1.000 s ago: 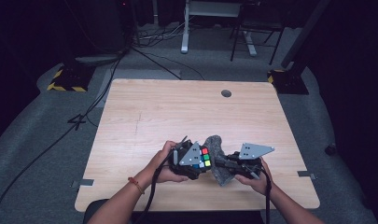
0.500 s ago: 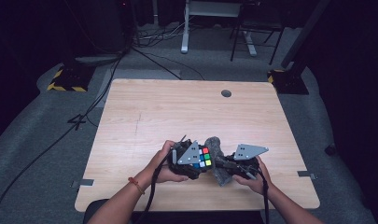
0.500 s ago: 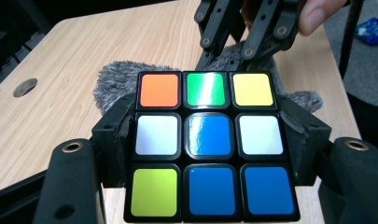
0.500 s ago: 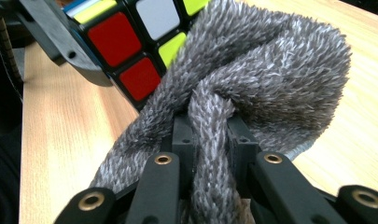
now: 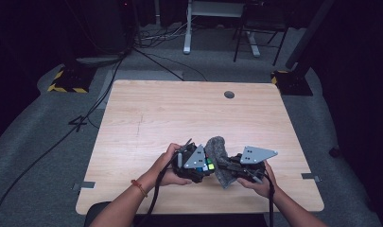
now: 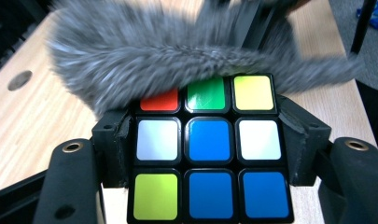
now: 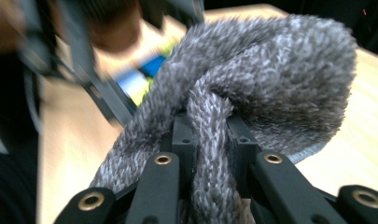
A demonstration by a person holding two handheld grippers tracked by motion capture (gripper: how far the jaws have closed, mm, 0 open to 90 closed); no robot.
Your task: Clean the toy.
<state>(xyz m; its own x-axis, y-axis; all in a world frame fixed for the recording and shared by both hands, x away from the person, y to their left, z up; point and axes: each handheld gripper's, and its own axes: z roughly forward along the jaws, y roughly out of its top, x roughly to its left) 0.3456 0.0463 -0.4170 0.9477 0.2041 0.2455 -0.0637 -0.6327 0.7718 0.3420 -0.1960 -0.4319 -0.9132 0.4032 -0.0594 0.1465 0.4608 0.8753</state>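
A colour-tiled puzzle cube (image 6: 208,149) sits clamped between the black jaws of my left gripper (image 6: 208,140), its blue, white, green and yellow tiles facing the camera. In the high view the cube (image 5: 205,164) shows as a small patch of colour near the table's front edge, with the left gripper (image 5: 198,163) around it. A fluffy grey cloth (image 7: 252,79) is bunched between the jaws of my right gripper (image 7: 210,140), which is shut on it. The cloth (image 6: 177,51) lies across the cube's far edge. From above, the cloth (image 5: 218,153) stands between the two grippers, the right gripper (image 5: 229,165) beside it.
The wooden table (image 5: 179,113) has a round cable hole (image 5: 229,94) at its far side. Both hands work close to the front edge. Cables (image 5: 108,90) trail over the grey floor at the left, and a desk frame (image 5: 213,28) and stands rise behind the table.
The right gripper and cloth have shifted slightly against the cube. The left hand has stayed put with the cube.
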